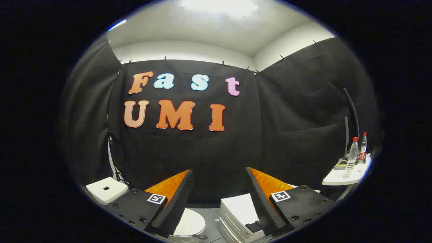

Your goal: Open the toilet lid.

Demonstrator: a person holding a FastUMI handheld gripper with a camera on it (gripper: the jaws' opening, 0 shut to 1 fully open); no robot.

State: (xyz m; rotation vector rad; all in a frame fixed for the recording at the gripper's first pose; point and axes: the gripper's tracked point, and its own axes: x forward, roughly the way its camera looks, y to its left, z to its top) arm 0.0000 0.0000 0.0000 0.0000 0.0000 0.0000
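Note:
The toilet's white, rounded lid (190,223) lies shut and flat, low down just beyond the left finger (179,199), which hides its left part. My gripper (219,170) is held above it, open, with a wide gap and nothing between the fingers. The right finger (261,202) crosses in front of a white ridged box. Neither finger touches the lid.
A white ridged box (236,211) stands right of the lid on the grey floor (212,216). A white square box with a dark hole (106,189) sits at the far left. On the right, a small white table (337,177) carries two plastic bottles (351,157).

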